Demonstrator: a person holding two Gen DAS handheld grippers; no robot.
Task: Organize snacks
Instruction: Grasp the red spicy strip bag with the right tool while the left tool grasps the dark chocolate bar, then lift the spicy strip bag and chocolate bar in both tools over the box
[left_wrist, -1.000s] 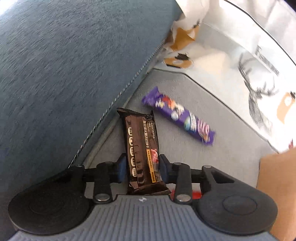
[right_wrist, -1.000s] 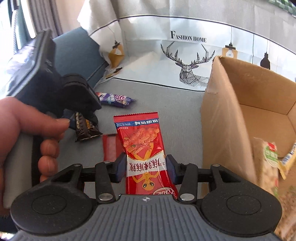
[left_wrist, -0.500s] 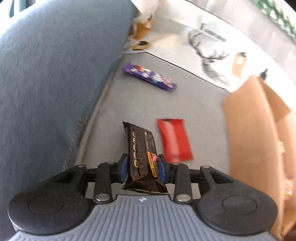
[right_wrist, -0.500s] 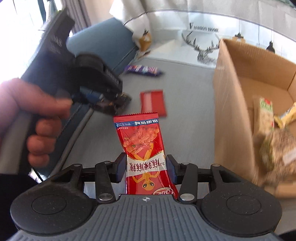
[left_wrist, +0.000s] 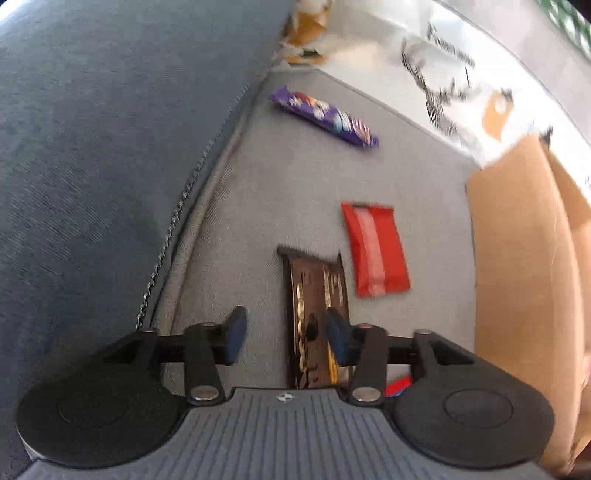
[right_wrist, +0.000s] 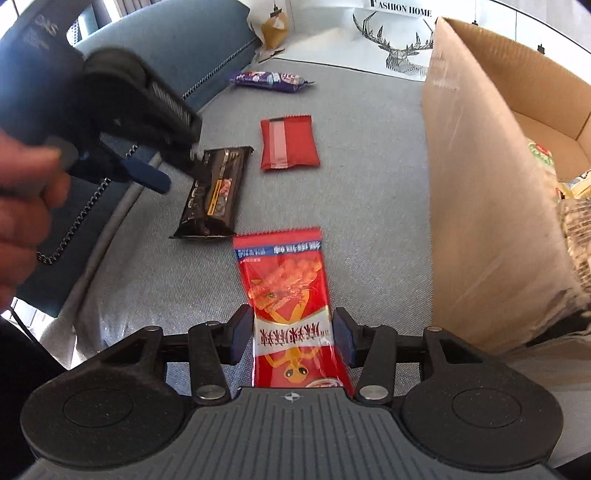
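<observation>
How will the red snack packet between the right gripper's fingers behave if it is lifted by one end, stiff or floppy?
The red snack packet looks like thin glossy film, so it will probably sag and may slip. It lies flat, so it should not roll. It seems light for its size. The right gripper has its jaws opening around it, so it may slide free.

Chocolate bar (right_wrist: 214, 192) lies left of the flat packet (right_wrist: 288, 142), cardboard box (right_wrist: 480, 177) right

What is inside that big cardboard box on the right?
In the cardboard box, a few snack packets show at the right edge: one speckled, one with a green and red label. The box's near wall and the picture's edge hide the rest, so a full count is impossible.
</observation>
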